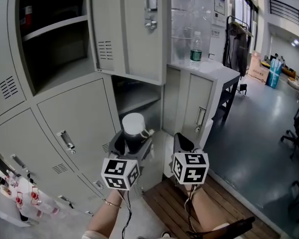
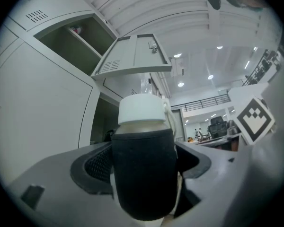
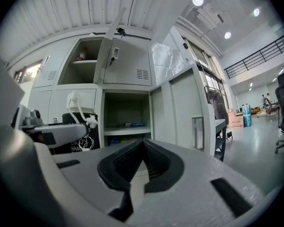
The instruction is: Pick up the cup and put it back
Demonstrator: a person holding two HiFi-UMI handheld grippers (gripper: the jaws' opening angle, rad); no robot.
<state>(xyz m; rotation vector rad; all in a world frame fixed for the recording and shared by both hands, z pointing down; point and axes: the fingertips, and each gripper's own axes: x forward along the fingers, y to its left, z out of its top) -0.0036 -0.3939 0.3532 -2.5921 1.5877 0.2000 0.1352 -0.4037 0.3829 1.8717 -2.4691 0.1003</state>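
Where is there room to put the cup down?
The cabinet top is bare right of the water bottle. The upper locker's floor, under its shelf, looks bare too. The locker behind the cup holds small things.

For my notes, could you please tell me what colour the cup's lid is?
The lid is white; the left gripper view shows it best.

Cup (image 1: 133,125) lower body hidden behind fingers (image 1: 117,142), sleeve print (image 3: 78,144) partly covered, unreadable
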